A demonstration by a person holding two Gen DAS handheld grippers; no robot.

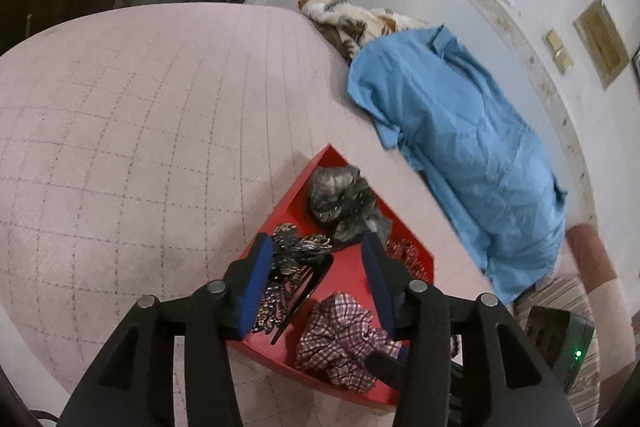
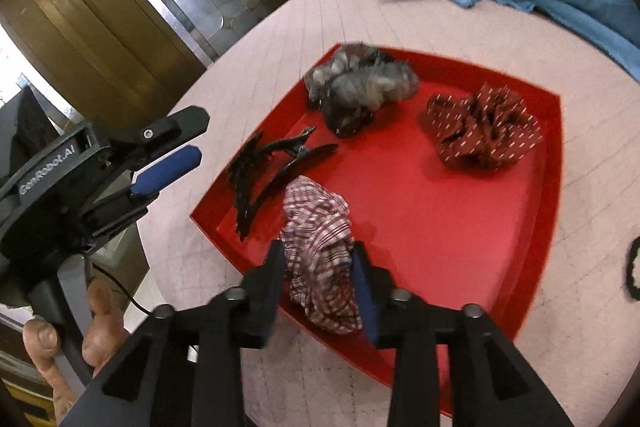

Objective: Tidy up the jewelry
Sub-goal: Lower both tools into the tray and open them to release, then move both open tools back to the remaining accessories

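My right gripper [image 2: 318, 267] has its fingers partly spread around the checked scrunchie [image 2: 320, 247] at the near edge of the red tray [image 2: 460, 227]; whether they press it, I cannot tell; my left gripper [image 1: 316, 267] hangs part-open, empty, over the tray's left corner on the bed [image 1: 120, 147].

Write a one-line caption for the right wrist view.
Right tongs straddling a plaid scrunchie in a red tray.
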